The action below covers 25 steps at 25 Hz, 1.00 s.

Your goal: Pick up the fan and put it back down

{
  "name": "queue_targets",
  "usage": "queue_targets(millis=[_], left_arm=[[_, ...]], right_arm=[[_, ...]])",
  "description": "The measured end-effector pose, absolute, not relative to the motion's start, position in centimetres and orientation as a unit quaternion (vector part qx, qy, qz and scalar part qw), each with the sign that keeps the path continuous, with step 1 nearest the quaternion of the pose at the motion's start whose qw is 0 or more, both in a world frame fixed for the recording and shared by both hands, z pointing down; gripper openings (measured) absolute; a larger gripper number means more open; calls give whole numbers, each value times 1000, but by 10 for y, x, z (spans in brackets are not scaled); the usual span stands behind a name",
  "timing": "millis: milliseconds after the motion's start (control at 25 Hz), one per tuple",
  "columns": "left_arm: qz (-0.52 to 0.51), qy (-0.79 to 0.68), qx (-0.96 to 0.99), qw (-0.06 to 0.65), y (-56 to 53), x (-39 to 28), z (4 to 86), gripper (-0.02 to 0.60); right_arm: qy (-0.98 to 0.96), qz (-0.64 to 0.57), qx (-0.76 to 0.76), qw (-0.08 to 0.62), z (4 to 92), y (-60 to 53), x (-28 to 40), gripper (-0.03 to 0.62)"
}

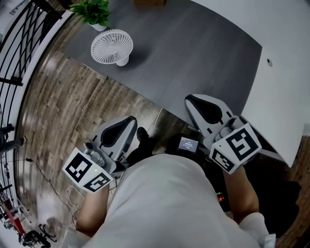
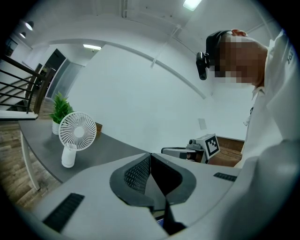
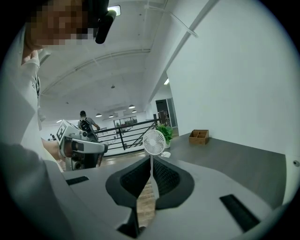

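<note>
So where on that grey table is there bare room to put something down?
The stretch of table right of the fan, out to the white wall and near edge, is bare. The left corner is crowded: fan and potted plant stand close together, and a wooden box sits at the far edge.

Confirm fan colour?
White all over: the fan has a white grille and base. Shows best in the left gripper view.
</note>
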<state>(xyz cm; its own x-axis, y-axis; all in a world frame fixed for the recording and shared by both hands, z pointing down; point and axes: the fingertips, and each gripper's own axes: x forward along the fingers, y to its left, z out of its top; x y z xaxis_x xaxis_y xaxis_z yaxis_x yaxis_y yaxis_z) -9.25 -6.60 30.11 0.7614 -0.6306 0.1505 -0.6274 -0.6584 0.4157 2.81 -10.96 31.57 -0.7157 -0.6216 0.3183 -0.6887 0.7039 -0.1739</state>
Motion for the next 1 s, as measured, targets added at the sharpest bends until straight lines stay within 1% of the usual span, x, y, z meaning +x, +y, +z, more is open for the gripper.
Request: queue_targets(millis=[360, 1000], left_arm=[[2, -332, 914, 234, -65, -79, 303, 12], [7, -318, 916, 245, -58, -61, 309, 12]], right_arm=[[-914, 141, 363, 118, 318, -103, 39, 12], [-912, 141, 366, 123, 321, -96, 53, 12]])
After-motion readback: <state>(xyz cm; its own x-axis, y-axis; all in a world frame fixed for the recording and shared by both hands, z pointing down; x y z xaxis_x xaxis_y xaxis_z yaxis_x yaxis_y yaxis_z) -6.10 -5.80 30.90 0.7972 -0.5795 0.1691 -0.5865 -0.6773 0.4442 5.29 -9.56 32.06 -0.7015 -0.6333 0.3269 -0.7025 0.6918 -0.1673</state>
